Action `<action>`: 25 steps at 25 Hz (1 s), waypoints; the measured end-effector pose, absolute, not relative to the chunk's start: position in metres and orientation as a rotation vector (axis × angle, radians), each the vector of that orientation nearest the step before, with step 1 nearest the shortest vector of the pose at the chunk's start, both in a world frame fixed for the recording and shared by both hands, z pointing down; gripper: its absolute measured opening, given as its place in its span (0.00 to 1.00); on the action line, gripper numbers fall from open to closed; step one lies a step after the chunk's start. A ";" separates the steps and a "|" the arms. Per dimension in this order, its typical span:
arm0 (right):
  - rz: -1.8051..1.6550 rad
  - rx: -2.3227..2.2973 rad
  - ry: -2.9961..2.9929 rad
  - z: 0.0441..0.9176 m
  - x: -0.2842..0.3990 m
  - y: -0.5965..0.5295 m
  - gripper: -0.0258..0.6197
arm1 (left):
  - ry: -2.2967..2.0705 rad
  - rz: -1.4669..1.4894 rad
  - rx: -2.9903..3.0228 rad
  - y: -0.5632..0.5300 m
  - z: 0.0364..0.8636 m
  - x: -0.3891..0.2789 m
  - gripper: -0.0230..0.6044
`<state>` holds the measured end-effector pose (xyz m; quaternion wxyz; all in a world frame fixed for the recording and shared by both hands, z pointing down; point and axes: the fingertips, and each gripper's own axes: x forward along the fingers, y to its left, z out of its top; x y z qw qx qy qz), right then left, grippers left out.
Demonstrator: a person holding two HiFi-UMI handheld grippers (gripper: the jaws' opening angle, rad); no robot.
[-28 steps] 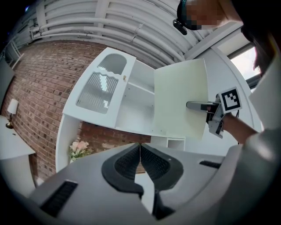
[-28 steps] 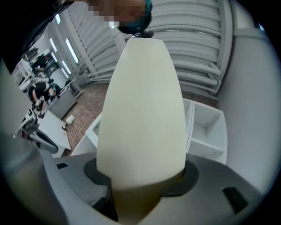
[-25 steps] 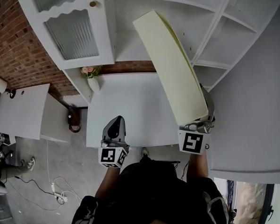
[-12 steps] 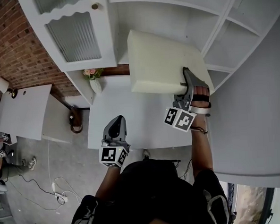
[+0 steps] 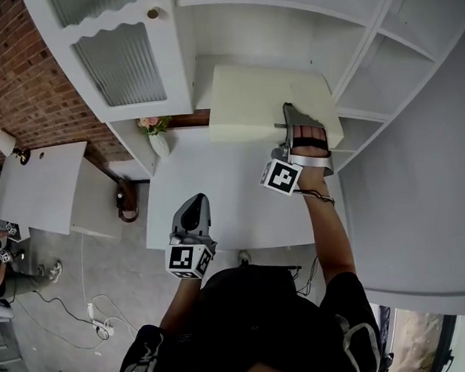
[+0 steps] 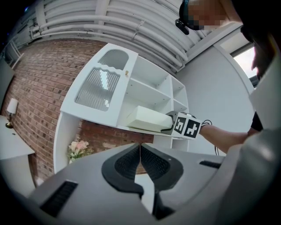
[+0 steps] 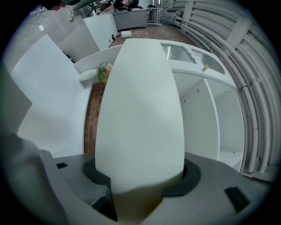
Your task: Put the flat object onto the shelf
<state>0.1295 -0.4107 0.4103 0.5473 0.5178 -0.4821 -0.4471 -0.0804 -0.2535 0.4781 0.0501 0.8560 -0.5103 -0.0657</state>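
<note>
Standing at the white shelf unit (image 5: 207,33), the person holds one gripper in each hand.

Right gripper (image 5: 290,130): the arm reaches forward to the lowest open shelf. The jaws are clamped on the near edge of the flat object (image 5: 266,97), a thick, pale cream slab. In the right gripper view the slab fills the gap between both pads and runs straight away from the camera.

Flat object: it lies level in the lowest open compartment, to the right of the ribbed-glass door (image 5: 119,62). In the left gripper view its underside appears to rest on the shelf board. Its near edge, with the gripper on it, projects past the front of the shelf.

Left gripper (image 5: 193,209): it is held low, close to the person's body and well apart from the slab, over the near edge of the white table (image 5: 217,198). Its jaws are together, tips touching, with nothing between them.

Surroundings: a vase of flowers (image 5: 154,131) stands below the glass door, at the far left corner of the table. A brick wall (image 5: 13,69) runs behind the unit.
</note>
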 end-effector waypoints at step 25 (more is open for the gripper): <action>-0.774 1.005 -1.229 0.454 0.114 -0.536 0.67 | -1.559 -0.112 2.530 -0.300 0.507 -0.069 0.06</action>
